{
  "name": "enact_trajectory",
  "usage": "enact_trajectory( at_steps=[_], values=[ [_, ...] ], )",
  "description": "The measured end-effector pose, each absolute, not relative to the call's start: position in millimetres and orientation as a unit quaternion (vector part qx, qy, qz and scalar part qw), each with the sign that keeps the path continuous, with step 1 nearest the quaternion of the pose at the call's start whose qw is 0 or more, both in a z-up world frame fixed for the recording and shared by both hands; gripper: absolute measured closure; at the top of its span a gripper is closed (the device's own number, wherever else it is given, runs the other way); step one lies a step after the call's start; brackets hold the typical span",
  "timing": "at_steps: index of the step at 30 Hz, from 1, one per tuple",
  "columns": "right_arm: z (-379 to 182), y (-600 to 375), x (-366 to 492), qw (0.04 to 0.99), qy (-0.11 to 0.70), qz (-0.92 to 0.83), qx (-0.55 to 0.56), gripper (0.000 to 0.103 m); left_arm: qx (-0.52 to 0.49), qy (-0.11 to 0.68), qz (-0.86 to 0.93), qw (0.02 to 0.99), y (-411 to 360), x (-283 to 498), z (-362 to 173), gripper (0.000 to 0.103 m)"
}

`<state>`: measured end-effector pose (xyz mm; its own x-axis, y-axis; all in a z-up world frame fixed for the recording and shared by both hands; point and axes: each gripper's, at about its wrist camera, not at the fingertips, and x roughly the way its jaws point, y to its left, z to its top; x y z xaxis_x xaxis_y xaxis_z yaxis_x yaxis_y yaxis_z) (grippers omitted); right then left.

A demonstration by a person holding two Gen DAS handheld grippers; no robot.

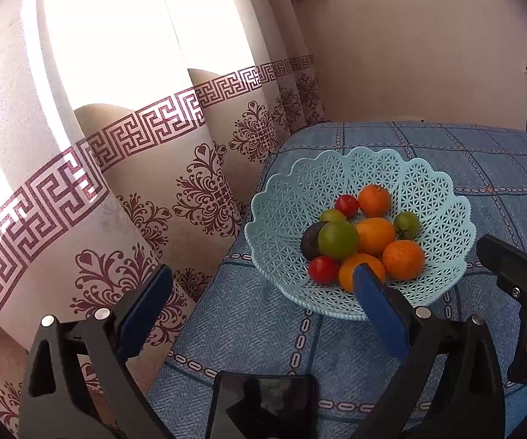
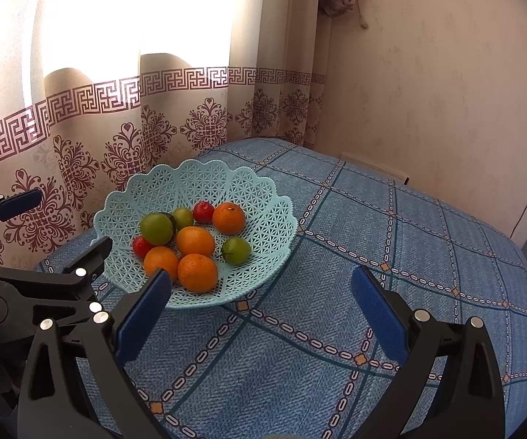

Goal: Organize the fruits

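Blue pads line the two fingers of your left gripper [image 1: 263, 300], which are spread wide with nothing between them. A black phone [image 1: 263, 406] lies just below them at the near edge of the table. Your right gripper [image 2: 261, 305] is likewise spread wide and holds nothing, hanging above bare cloth.

Both tools hover over a blue checked tablecloth [image 2: 391, 256] crossed by chain-patterned lines. Just beyond the fingertips sits a pale blue lattice basket [image 1: 442, 216] with a scalloped rim, resting on the cloth near the table's left edge. In the left wrist view the right-hand pad overlaps the basket's near rim; whether it touches, you cannot tell.

All the fruit is piled inside the basket. Four oranges [image 1: 403, 259] cluster at the centre and near side. A large green fruit [image 1: 338, 239] sits to the left, with a dark avocado [image 1: 311, 241] tucked behind it. Two red tomatoes [image 1: 323, 270] lie one near, one far. Two smaller green fruits [image 1: 407, 225] sit among the rest.

Behind the table hangs a cream curtain [image 2: 117, 128] with maroon patterns, brightly backlit. A plain beige wall [image 2: 428, 73] stands to the right.
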<state>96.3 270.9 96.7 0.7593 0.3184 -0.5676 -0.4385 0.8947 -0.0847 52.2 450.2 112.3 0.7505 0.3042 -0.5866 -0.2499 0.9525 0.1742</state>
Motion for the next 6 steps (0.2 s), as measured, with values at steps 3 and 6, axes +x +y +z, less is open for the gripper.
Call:
enact_trajectory(
  at_steps=[3, 6],
  values=[
    [96.0, 269.0, 99.0, 0.932, 0.287, 0.199, -0.102, 0.005, 0.042, 0.32, 0.148, 0.935, 450.1, 52.0, 112.8, 0.003],
    [96.3, 266.1, 100.3, 0.932, 0.29, 0.194, -0.099, 0.005, 0.042, 0.319, 0.147, 0.935, 449.8, 51.0, 115.1, 0.003]
  ],
)
